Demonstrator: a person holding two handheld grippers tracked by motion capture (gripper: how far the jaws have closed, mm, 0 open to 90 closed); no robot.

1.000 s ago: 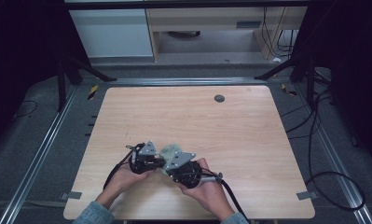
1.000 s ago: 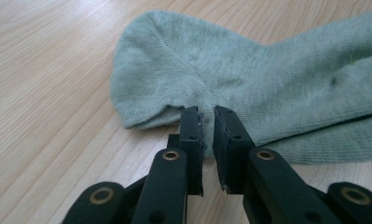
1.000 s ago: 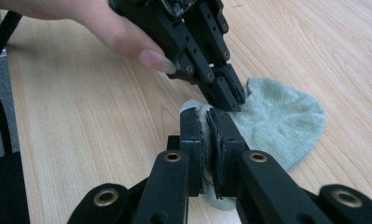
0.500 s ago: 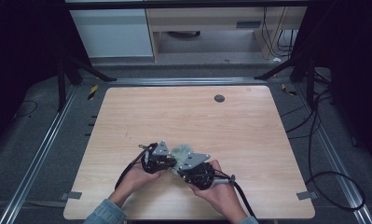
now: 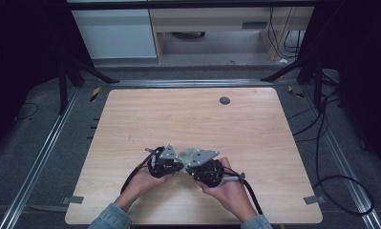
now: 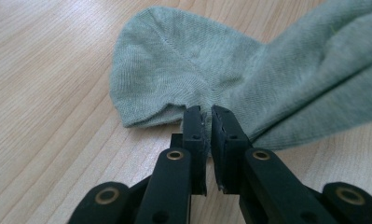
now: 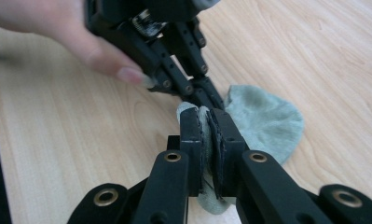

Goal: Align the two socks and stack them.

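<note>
Left gripper view: unmarked grey-green sock (image 6: 249, 79), pinched.

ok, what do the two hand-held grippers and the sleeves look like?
Both are alike. The left hand-held gripper and the right hand-held gripper each have two black jaws on black link arms with brass-coloured pivot rivets. In the high view each carries a grey three-cornered plate on top and trails a black cable. The sleeves are blue denim.
</note>
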